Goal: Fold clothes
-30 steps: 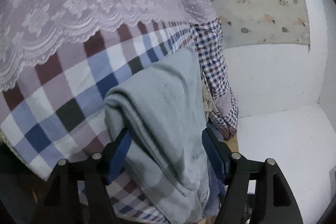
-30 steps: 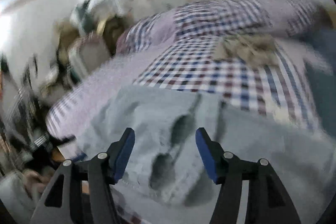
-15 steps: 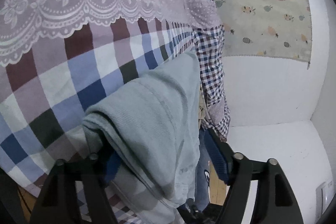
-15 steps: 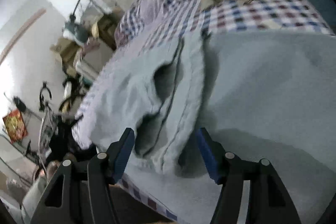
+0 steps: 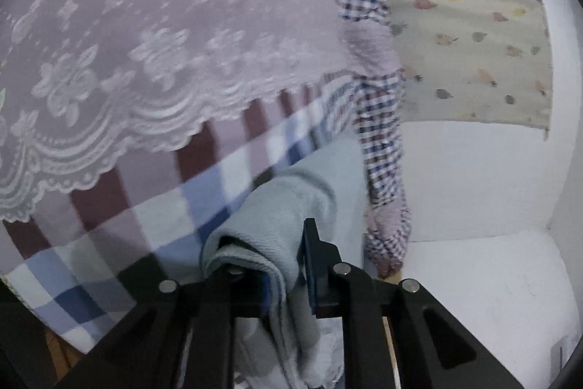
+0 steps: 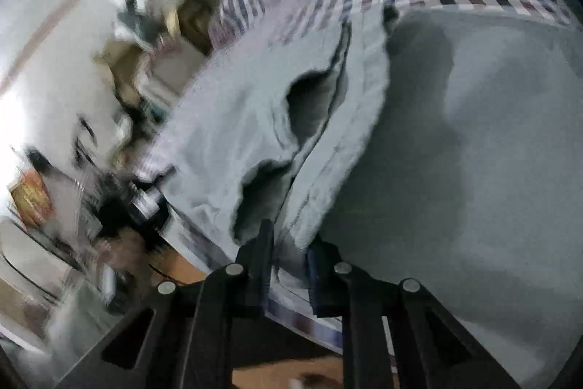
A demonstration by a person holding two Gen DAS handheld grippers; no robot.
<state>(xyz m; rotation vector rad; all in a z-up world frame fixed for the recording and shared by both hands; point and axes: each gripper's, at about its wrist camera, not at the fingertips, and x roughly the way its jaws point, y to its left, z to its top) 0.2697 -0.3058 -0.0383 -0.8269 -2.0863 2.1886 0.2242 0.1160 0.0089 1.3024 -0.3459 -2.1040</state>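
The left gripper (image 5: 288, 276) has just been closing and now pinches a bunched edge of the pale blue garment (image 5: 309, 192), which lies on the checked bedspread (image 5: 160, 217) at the bed's edge, below a lace cover (image 5: 145, 35). The right gripper (image 6: 289, 265) has also just been closing; its jaws clamp a folded hem of the same garment (image 6: 455, 152), spread flat over the bed. The cloth looks soft, light and limp, so it will likely sag between the two holds; gripping hems or corners and keeping them taut should serve best.
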